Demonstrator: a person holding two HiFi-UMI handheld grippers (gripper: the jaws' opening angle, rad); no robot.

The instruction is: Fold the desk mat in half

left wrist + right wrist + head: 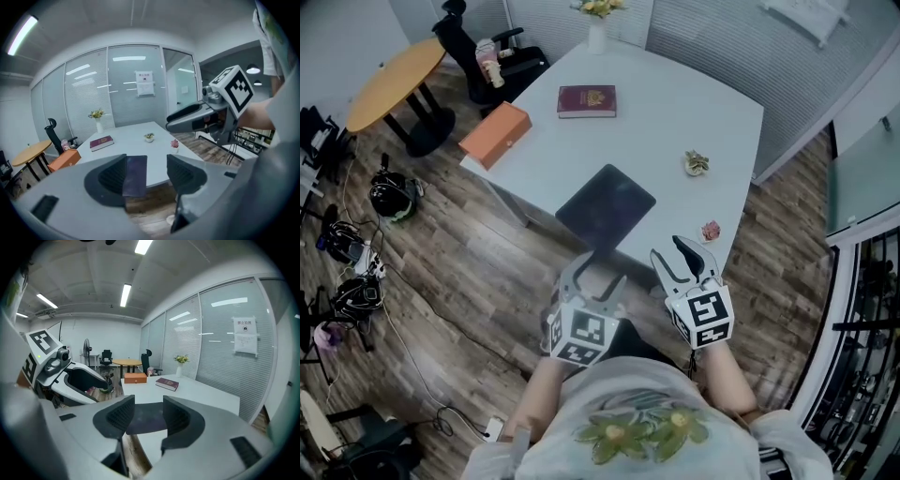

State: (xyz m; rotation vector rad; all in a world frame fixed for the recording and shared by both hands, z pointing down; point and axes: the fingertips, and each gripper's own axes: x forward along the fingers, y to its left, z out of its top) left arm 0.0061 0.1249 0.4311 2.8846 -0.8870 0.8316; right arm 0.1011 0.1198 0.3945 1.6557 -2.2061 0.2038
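A dark desk mat (pixel 606 206) lies flat on a white table (pixel 675 112), its near end at the table's edge, as a person stands just short of it with a gripper in each hand. The left gripper (pixel 592 277) hangs in the air with its jaws spread wide and nothing pinched between them; in the left gripper view the mat shows through the gap, well beyond the pads. The right gripper (pixel 680 258), just beside it, also holds its jaws apart and empty, clear of the table.

At the far end of the table a white vase (pixel 597 36) holds yellow flowers (pixel 598 7). A small pot (pixel 697 163) with a green plant sits toward the right side, and a second small pot (pixel 711 231) with something pink stands near the front right edge. A closed orange box (pixel 495 134) rests at the left corner, with a dark red book (pixel 587 100) near it.
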